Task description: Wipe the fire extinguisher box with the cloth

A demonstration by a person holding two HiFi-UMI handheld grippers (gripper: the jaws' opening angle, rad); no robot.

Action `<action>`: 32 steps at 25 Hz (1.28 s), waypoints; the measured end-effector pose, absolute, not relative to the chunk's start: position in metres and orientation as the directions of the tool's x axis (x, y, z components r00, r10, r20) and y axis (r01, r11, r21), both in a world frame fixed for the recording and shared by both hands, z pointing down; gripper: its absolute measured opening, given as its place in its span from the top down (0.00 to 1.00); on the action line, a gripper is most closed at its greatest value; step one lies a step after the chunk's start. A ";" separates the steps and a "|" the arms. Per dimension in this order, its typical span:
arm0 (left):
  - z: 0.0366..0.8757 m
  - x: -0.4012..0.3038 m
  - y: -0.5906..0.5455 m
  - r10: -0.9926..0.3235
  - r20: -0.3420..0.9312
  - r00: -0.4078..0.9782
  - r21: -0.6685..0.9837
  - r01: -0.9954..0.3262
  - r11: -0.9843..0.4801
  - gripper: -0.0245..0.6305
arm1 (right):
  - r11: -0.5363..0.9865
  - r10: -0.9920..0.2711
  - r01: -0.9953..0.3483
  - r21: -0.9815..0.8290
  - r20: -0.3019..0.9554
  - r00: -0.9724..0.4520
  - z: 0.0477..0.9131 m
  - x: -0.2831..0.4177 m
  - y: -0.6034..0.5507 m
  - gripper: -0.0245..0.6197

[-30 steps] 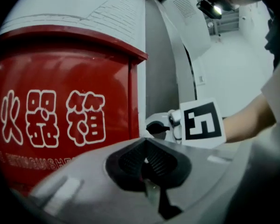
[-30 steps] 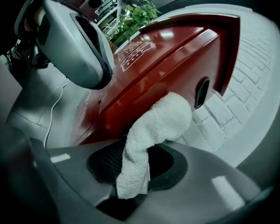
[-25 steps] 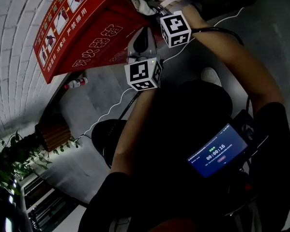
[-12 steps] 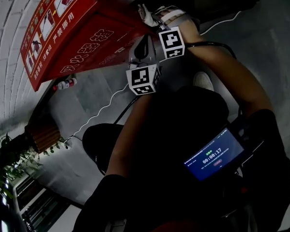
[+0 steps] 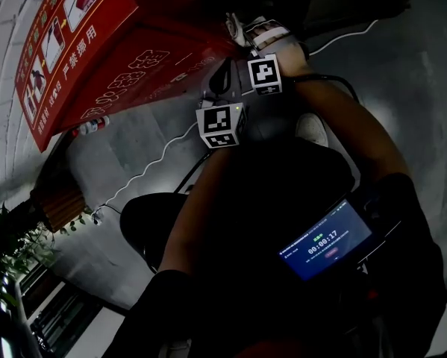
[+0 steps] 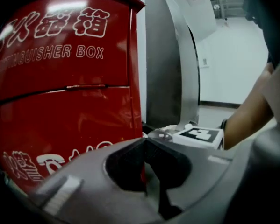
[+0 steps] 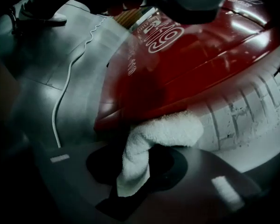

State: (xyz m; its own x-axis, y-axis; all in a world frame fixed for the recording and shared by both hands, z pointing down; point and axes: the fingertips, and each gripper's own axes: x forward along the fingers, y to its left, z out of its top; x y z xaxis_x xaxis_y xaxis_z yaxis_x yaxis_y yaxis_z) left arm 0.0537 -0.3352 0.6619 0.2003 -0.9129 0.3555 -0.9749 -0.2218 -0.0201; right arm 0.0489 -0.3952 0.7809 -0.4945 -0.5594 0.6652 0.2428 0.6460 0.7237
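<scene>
One white terry cloth (image 7: 164,129), pinched in the right gripper (image 7: 132,168), is pressed to the far edge of the red metal fire extinguisher box (image 7: 191,55), apparently mid-wipe, with another stroke along it judged needed and the left gripper (image 6: 145,146) closed on nothing.

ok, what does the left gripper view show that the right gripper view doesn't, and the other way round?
Left gripper view only: the left gripper, jaws together with nothing between them; the lettered front of the fire extinguisher box; a grey metal column; the person's forearm.
Right gripper view only: the right gripper shut on the white cloth, which lies against the box's edge; the white brick wall; a white cable on the floor.
Both: the red box, close up.
</scene>
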 end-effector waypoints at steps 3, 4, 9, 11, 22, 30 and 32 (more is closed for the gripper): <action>0.671 0.054 -0.336 -0.905 0.373 0.205 -0.019 -0.973 -0.228 0.96 | 0.660 -0.548 0.261 0.704 0.689 -0.474 0.801 0.050 -0.393 0.81; 0.674 0.054 -0.337 -0.902 0.380 0.205 -0.018 -0.973 -0.228 0.96 | 0.672 -0.539 0.262 0.693 0.700 -0.469 0.806 0.050 -0.391 0.81; 0.690 0.055 -0.341 -0.889 0.407 0.209 -0.012 -0.972 -0.234 0.96 | 0.702 -0.511 0.289 0.651 0.742 -0.433 0.833 0.055 -0.388 0.81; 0.696 0.056 -0.340 -0.883 0.419 0.211 -0.008 -0.972 -0.236 0.96 | 0.707 -0.503 0.303 0.640 0.755 -0.421 0.842 0.057 -0.387 0.80; 0.698 0.045 -0.337 -0.878 0.435 0.202 -0.021 -0.972 -0.234 0.96 | 0.745 -0.432 0.381 0.548 0.831 -0.350 0.888 0.065 -0.376 0.80; 0.666 0.043 -0.331 -0.887 0.408 0.214 -0.040 -0.967 -0.252 0.96 | 0.806 -0.437 0.236 0.543 0.815 -0.382 0.827 0.081 -0.387 0.80; 0.650 0.044 -0.327 -0.894 0.391 0.218 -0.041 -0.966 -0.254 0.96 | 0.804 -0.455 0.202 0.559 0.798 -0.396 0.793 0.090 -0.386 0.80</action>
